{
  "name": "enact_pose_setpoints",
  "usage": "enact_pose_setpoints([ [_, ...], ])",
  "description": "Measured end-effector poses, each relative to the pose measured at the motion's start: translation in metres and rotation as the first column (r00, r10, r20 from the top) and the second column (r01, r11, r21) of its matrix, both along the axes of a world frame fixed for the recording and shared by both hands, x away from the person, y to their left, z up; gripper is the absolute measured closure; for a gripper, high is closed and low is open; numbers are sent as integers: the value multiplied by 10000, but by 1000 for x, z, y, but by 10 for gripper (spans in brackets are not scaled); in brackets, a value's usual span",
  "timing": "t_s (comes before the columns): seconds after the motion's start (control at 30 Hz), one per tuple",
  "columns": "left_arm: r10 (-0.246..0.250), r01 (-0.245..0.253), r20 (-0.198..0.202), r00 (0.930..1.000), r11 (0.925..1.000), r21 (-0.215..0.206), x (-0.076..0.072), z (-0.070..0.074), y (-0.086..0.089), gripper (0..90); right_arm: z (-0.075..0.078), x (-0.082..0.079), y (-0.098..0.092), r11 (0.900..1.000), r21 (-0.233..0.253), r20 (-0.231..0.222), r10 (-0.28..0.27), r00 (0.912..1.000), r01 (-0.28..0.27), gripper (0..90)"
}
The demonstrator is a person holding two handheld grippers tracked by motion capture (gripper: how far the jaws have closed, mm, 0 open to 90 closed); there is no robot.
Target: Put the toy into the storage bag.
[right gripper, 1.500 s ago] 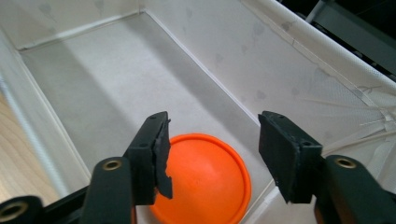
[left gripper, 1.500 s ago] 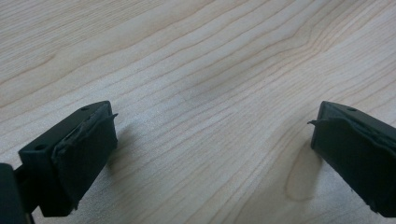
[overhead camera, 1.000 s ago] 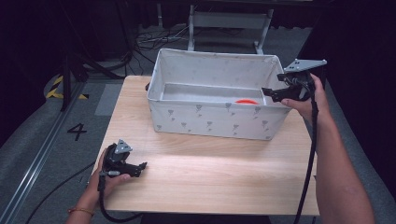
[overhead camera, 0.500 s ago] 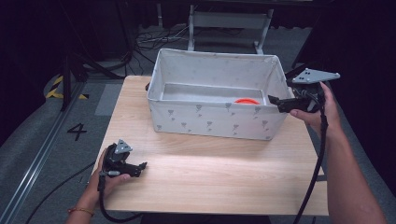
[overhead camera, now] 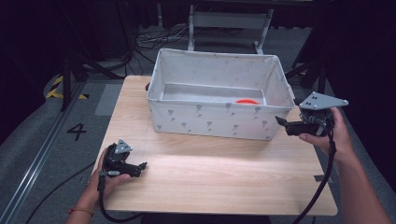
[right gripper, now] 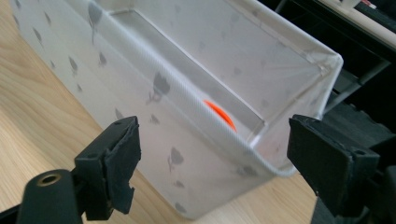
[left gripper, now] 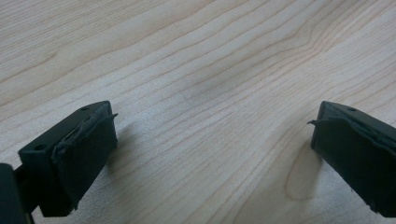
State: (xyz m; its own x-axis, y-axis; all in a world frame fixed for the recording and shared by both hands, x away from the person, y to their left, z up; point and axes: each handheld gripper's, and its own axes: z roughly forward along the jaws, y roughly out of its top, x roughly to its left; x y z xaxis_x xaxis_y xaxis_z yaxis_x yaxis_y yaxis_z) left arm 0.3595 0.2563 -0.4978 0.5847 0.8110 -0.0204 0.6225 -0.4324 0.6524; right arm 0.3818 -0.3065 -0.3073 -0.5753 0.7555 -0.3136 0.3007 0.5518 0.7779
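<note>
My right tool (overhead camera: 284,123) hangs in the air just off the near right corner of the white fabric box (overhead camera: 210,119), its 2 jaws spread wide with nothing between them. In the right gripper view those jaws frame that corner of the box, and past the rim I can see a sliver of an orange thing (right gripper: 219,115) lying on the box floor against the near wall; in the high view it sits toward the right end of the box. The box stands on the far half of the wooden worktop (overhead camera: 224,182). My left tool (overhead camera: 140,165) rests low at the near left of the worktop, well apart from the box, its jaws also released and wide over bare wood.
</note>
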Motion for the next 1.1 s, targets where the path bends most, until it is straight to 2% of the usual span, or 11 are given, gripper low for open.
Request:
enact_pose_setpoints([
  [0.17,1,-1,2,10000,10000,1,0,0,0,6,-13,-10,-6,9998,-162,-118,-121,9999,119,179],
  [0.2,1,-1,2,10000,10000,2,0,0,0,6,-19,-13,-8,9989,-407,-128,-247,9996,242,178],
  [0.27,-2,2,-2,10000,10000,4,0,0,0,6,-27,-16,-11,9981,-493,-105,-382,9992,376,178],
  [0.4,40,-40,29,10000,10000,29,-1,0,0,7,-42,-21,-15,9983,-524,-351,-271,9990,253,177],
  [0.5,78,-78,98,9999,10000,16,-4,1,0,40,-55,-26,-21,9998,-174,-442,-70,9990,63,177],
  [0.67,206,-206,124,9997,9998,-37,-6,1,-1,61,-84,-29,-30,9994,-248,-830,-245,9963,225,177],
  [0.77,193,-193,126,9997,9998,-26,-6,1,-1,60,-92,-31,-33,9991,-330,-941,-308,9951,278,177],
  [0.93,210,-211,59,9998,9998,4,-5,1,-1,43,-118,-39,-46,9991,-48,-1112,-423,9929,420,185],
  [1.0,192,-192,76,9998,9998,-20,-5,1,0,39,-129,-41,-51,9984,25,-1344,-562,9893,570,185],
  [1.03,192,-192,76,9998,9998,-20,-5,1,0,39,-129,-41,-51,9984,25,-1344,-562,9893,570,185],
  [1.1,191,-191,73,9998,9998,-19,-5,1,0,39,-144,-43,-59,9966,241,-1695,-735,9828,787,189],
])
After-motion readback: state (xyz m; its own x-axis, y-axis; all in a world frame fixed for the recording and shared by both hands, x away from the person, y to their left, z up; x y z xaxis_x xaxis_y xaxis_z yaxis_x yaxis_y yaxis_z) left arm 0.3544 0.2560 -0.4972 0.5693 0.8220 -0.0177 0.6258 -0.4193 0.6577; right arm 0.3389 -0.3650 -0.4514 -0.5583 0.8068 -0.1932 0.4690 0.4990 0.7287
